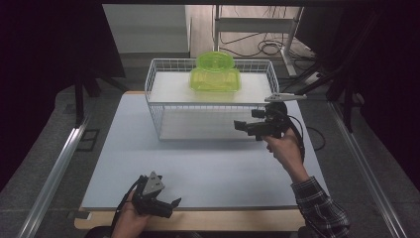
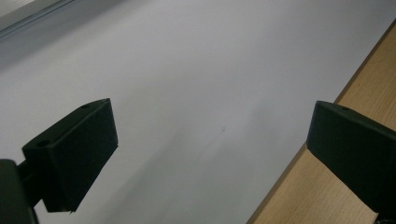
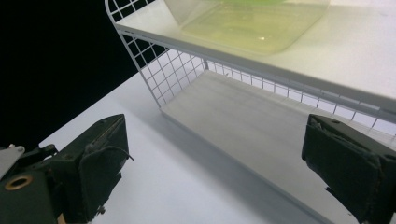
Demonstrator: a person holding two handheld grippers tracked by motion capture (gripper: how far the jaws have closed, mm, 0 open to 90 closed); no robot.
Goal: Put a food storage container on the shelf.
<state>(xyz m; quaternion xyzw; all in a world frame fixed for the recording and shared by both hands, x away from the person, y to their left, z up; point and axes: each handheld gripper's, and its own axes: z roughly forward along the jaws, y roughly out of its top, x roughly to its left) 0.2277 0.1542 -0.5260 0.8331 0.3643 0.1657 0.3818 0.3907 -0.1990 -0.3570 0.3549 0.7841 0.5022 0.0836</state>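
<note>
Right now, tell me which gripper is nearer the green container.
Right. The right gripper is by the rack's front, below the green container; the left gripper is at the table's near edge.

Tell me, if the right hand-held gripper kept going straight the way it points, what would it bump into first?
Probably the white wire rack. The right hand-held gripper, jaws open, points toward the rack's open lower level, so it might slide under the shelf holding the green container first. Depth is hard to judge.

container (image 1: 216, 73) on rack (image 1: 163, 106) top shelf, rack at table (image 1: 208, 171) rear
</note>
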